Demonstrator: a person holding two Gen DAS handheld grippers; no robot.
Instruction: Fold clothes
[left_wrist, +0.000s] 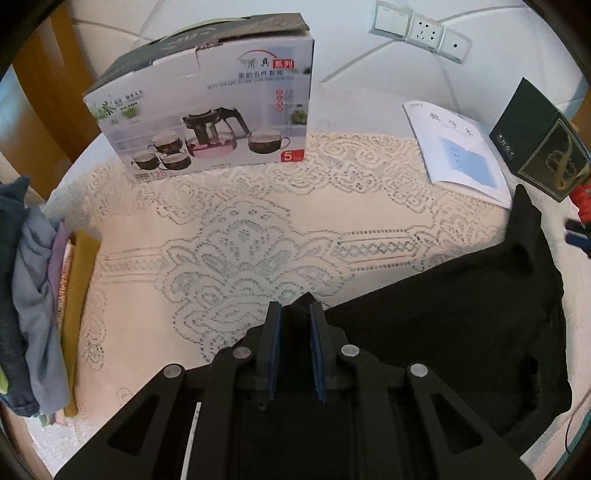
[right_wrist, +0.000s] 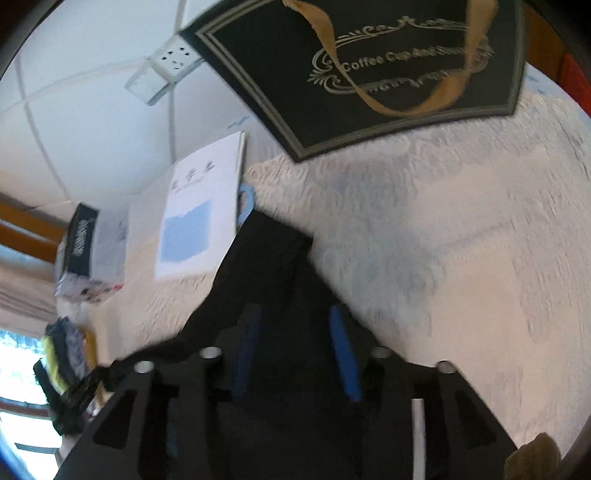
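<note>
Soft, crumpled clothes in blue, grey and lilac (left_wrist: 35, 295) are heaped at the far left edge of the lace tablecloth (left_wrist: 229, 236), with a mustard-yellow folded piece (left_wrist: 79, 295) just beside them. Farther back stands a tea-set box (left_wrist: 207, 107). Near the middle, the left gripper (left_wrist: 295, 325) has its jaws almost together, pinching a raised corner of the black garment (left_wrist: 461, 325), which spreads to the right over the cloth. A white booklet (left_wrist: 454, 151) and a dark gift box (left_wrist: 539, 144) lie beyond it on the right. In the right wrist view, the right gripper (right_wrist: 295, 332) stands partly open above the same black garment (right_wrist: 266, 258); its blue pads do not appear to press on the fabric. The cloth looks light, limp and thin, so it will likely sag and crease wherever it is unsupported. The best holds seem to be corners or hem edges, two at once, keeping the edge taut while laying it over.
</note>
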